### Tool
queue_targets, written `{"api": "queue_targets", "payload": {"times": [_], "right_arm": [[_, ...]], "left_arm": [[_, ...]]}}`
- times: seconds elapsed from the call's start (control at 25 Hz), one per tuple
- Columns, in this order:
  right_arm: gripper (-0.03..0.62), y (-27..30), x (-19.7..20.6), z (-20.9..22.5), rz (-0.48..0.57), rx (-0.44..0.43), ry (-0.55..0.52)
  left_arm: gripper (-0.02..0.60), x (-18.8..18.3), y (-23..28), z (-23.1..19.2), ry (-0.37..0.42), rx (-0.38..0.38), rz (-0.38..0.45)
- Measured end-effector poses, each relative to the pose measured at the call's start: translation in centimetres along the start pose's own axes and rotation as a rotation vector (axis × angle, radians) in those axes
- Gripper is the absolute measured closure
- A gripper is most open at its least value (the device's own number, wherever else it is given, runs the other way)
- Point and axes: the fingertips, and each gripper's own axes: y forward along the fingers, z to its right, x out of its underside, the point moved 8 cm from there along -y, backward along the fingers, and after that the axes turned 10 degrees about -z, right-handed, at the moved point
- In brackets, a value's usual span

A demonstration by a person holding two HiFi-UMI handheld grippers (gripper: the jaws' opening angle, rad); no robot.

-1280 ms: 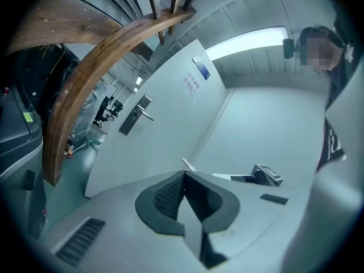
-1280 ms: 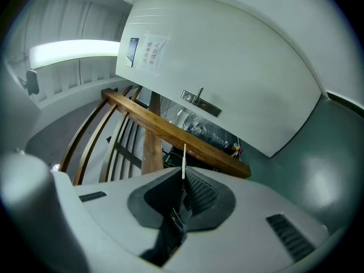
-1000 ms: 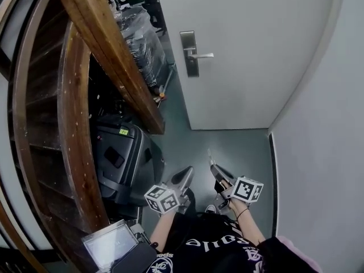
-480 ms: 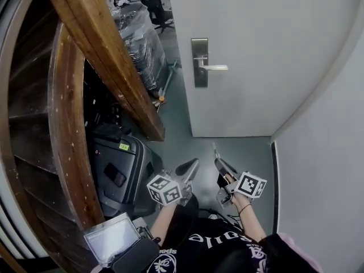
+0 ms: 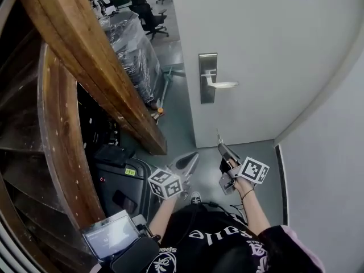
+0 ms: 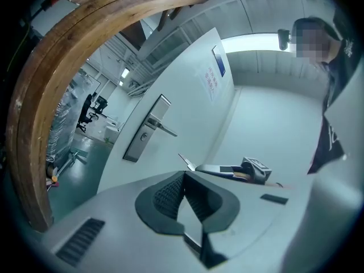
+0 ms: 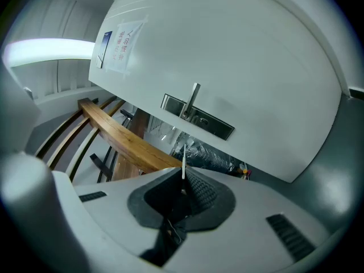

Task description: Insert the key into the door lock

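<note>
Key [image 7: 183, 152] looks thin, stiff, light; right tongs [image 7: 183, 174] clamp its bow, blade free. Left tongs [image 6: 183, 180] closed, empty.

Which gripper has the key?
The right gripper: a thin key sticks out from its closed jaws. The left gripper is shut on nothing.

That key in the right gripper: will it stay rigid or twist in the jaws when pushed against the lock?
The key looks like thin flat metal, so probably stiff and light. Only its rear sits pinched in the right gripper, so it may pivot or slide back if it meets the lock plate off-axis.
</note>
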Motion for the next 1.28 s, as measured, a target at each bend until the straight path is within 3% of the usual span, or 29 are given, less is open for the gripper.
{"api": "queue_targets", "payload": {"times": [0.32, 0.88, 1.28], "right_arm": [[0.559, 6.4, -3.4, 2.2, 0.042, -0.036, 0.053], [0.559, 12.6, -9.8, 5.1, 0.066, -0.053, 0.158], [0.559, 14.6, -11.8, 6.7, 0.091, -0.086, 0.234]], "left_arm": [[0.577, -1.9, 1.3, -4.8, -0.012, 0.041, 0.005], [0.577, -3.2, 2.5, -7.6, -0.014, 0.026, 0.015], [0.577, -3.8, 3.5, -8.4, -0.007, 0.004, 0.005]]}}
